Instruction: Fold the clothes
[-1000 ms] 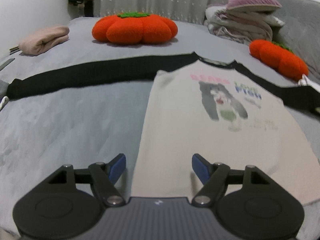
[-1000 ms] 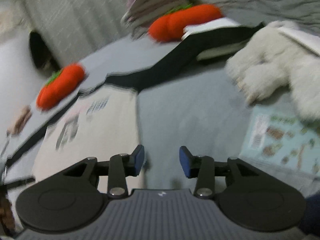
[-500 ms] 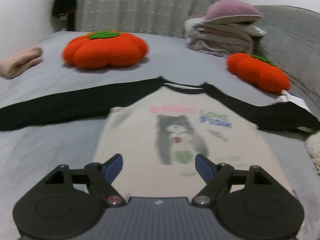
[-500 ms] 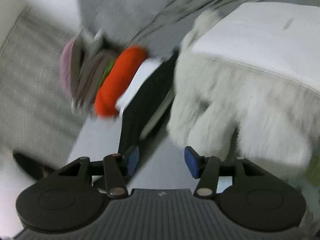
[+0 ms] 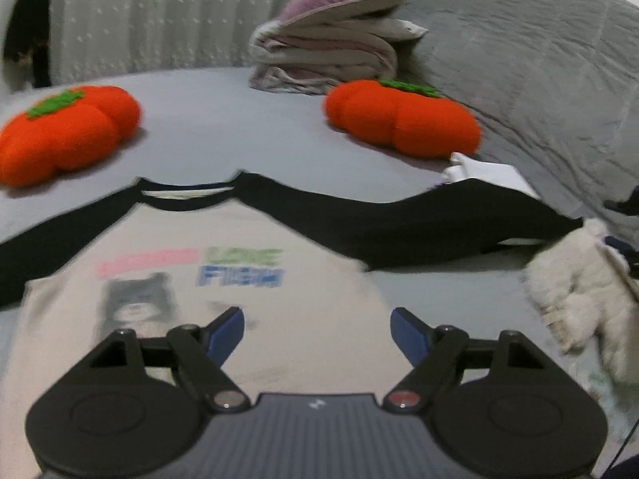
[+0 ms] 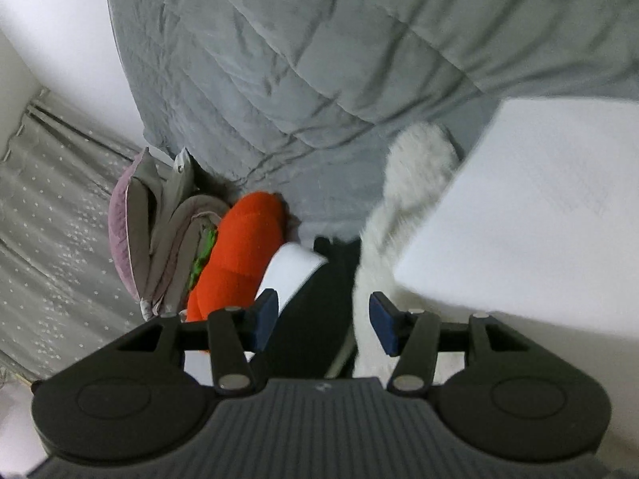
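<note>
A cream shirt (image 5: 311, 311) with black sleeves and a printed animal lies flat on the grey bed, front up. Its right black sleeve (image 5: 419, 223) stretches toward the bed's right side. My left gripper (image 5: 317, 329) hovers open over the shirt's lower right part, holding nothing. In the right wrist view my right gripper (image 6: 322, 321) is open and tilted, with the end of the black sleeve (image 6: 315, 311) between and below its fingers, not clamped.
Two orange pumpkin cushions (image 5: 68, 131) (image 5: 399, 119) lie beyond the shirt. A stack of folded laundry (image 5: 331, 56) stands at the back, a grey quilt (image 5: 539, 72) to the right. A white fluffy item (image 5: 579, 303) and a white box (image 6: 539, 207) lie by the sleeve end.
The left gripper swung right across the shirt, from its left edge to its right part. The right gripper swung toward the sleeve end and tilted. Both stayed open.
</note>
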`<state>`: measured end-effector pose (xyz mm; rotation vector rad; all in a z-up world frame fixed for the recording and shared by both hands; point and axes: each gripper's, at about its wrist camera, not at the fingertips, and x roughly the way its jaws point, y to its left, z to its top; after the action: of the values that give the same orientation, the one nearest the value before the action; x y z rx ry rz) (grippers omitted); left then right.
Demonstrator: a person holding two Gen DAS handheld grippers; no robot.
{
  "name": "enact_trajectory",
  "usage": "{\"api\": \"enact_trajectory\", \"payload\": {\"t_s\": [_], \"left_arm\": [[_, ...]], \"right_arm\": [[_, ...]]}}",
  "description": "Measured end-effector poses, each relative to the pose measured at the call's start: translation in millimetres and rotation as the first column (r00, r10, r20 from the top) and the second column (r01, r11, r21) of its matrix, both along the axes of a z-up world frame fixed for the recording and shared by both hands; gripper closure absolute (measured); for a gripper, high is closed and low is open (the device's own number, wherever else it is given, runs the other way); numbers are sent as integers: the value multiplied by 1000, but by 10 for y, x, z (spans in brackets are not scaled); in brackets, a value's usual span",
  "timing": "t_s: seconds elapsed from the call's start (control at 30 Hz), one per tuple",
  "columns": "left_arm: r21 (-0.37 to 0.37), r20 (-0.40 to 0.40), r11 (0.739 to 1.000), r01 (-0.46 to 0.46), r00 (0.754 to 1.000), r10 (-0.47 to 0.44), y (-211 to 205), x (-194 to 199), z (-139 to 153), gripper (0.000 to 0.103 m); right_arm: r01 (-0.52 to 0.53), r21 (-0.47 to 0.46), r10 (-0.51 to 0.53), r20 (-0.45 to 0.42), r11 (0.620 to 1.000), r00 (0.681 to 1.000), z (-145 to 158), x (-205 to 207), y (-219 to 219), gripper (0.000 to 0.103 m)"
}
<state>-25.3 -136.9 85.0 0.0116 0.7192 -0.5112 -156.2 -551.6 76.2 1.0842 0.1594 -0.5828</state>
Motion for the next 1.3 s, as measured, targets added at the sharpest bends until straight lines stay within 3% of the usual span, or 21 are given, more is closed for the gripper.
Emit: {"api": "enact_trajectory", "payload": {"t_s": [0.23, 0.37, 0.5, 0.73, 1.3], "left_arm": [[10, 9, 999, 43, 999, -43, -643, 253, -12, 21], [-4, -8, 999, 50, 999, -50, -991, 427, -64, 21], [-2, -22, 997, 71, 997, -71, -1317, 516, -154, 21], [-2, -59, 996, 93, 994, -93, -1620, 601, -359, 21], [-51, -119, 995, 84, 989, -89, -1607, 763, -471, 21]], "right_arm": [[-8, -68, 0, -126, 998, 992, -61, 353, -291, 59], [-32, -102, 12, -193, 994, 981, -130, 484, -327, 72], [-38, -122, 10, -220, 992, 975, -160, 534, -340, 84], [-50, -157, 6, -268, 986, 963, -213, 623, -363, 95], [-33, -189, 12, -112, 981, 994, 63, 483, -237, 92]]}}
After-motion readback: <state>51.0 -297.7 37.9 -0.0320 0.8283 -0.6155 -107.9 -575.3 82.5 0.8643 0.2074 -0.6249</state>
